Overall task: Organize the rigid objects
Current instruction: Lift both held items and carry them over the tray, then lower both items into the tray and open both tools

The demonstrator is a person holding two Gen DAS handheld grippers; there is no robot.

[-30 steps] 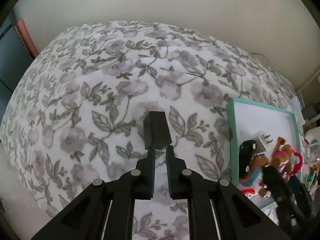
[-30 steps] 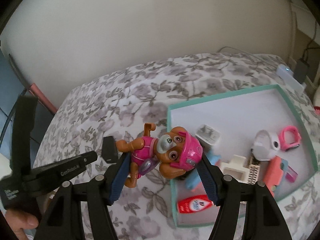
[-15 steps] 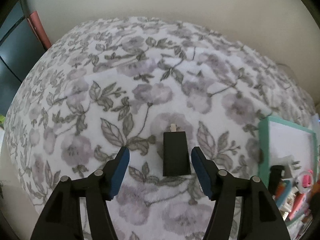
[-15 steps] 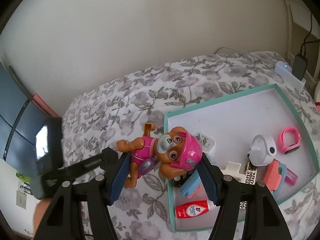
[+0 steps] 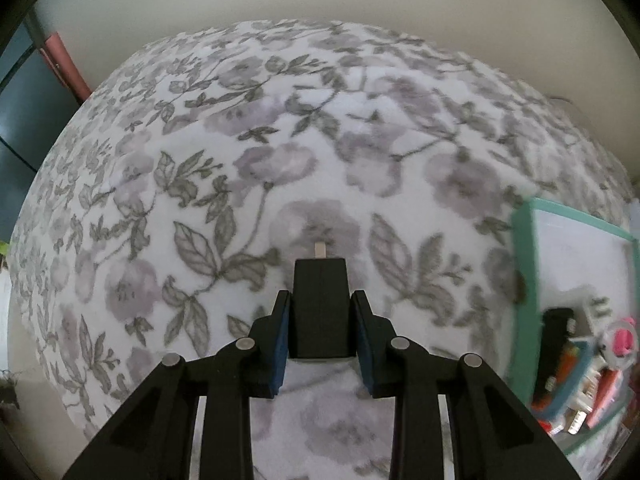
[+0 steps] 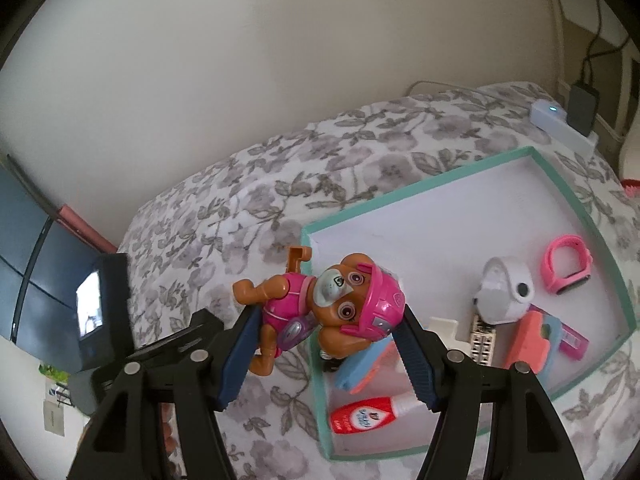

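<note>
My left gripper (image 5: 320, 312) is shut on a black charger plug (image 5: 319, 306), its metal prong pointing away, just over the floral bedspread (image 5: 280, 160). My right gripper (image 6: 324, 336) is shut on a pink and brown toy dog (image 6: 328, 312), held above the left rim of the teal-edged white box (image 6: 432, 180). The box also shows at the right edge of the left wrist view (image 5: 524, 280), blurred. The left gripper's body (image 6: 160, 344) shows at the lower left of the right wrist view.
In the box lie a pink watch band (image 6: 566, 268), a white device (image 6: 506, 290), a red tube (image 6: 368, 414), coral and blue pieces (image 6: 528, 338) and several small items. A white power strip (image 6: 560, 122) with a black adapter sits at the bed's far corner. A wall stands behind.
My left gripper opened around the black plug on the bedspread, then closed on it. My right gripper has risen a little, still holding the toy dog.
</note>
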